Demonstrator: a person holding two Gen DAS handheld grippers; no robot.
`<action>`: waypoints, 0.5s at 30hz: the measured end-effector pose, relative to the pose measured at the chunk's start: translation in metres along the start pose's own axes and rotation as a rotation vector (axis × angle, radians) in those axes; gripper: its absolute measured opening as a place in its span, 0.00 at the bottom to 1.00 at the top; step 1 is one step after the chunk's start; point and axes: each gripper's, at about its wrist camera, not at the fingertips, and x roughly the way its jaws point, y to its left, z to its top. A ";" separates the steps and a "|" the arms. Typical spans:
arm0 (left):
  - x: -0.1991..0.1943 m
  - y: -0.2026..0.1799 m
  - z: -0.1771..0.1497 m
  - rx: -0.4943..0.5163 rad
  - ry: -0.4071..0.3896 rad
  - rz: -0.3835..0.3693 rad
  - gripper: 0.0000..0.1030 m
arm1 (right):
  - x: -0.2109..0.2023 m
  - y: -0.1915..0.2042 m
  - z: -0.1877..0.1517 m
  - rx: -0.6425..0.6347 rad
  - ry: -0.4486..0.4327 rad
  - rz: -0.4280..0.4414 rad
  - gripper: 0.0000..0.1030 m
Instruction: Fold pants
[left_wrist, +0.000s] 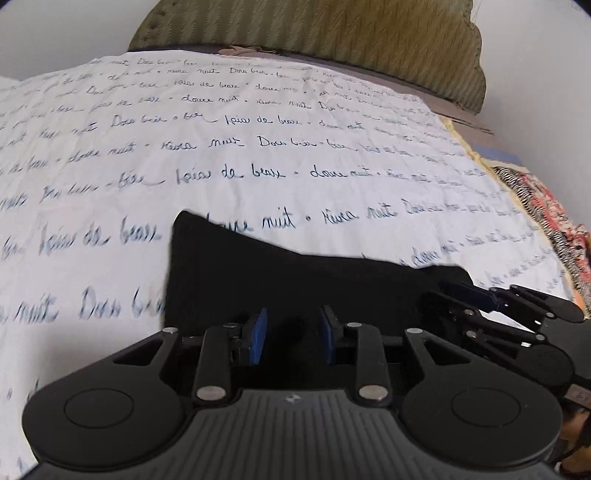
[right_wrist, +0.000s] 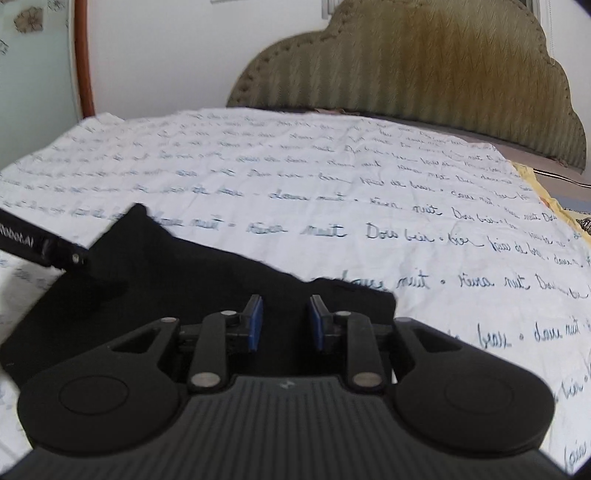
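The black pants (left_wrist: 295, 284) lie folded in a flat dark block on the white bedspread (left_wrist: 258, 177) with blue handwriting print. My left gripper (left_wrist: 293, 338) is open, blue pads apart, just above the near part of the pants. My right gripper shows at the right in the left wrist view (left_wrist: 476, 295), over the pants' right corner. In the right wrist view the pants (right_wrist: 192, 280) spread left of centre and my right gripper (right_wrist: 284, 323) is open above their near right part. The left gripper's body (right_wrist: 44, 247) reaches in from the left over the pants.
An olive padded headboard (right_wrist: 406, 81) stands at the far end of the bed against a white wall. A patterned red and zebra-striped cloth (left_wrist: 546, 214) lies at the bed's right edge. A wood-framed panel (right_wrist: 83, 55) stands at the far left.
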 end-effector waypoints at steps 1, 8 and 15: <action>0.009 0.001 0.003 -0.003 0.014 0.014 0.29 | 0.007 -0.006 0.001 0.025 0.014 0.010 0.23; 0.020 -0.005 0.004 0.039 -0.019 0.058 0.29 | 0.000 -0.009 0.008 0.051 -0.011 0.010 0.29; 0.036 -0.004 0.009 0.048 -0.008 0.088 0.29 | 0.025 -0.010 0.004 0.012 0.040 -0.043 0.36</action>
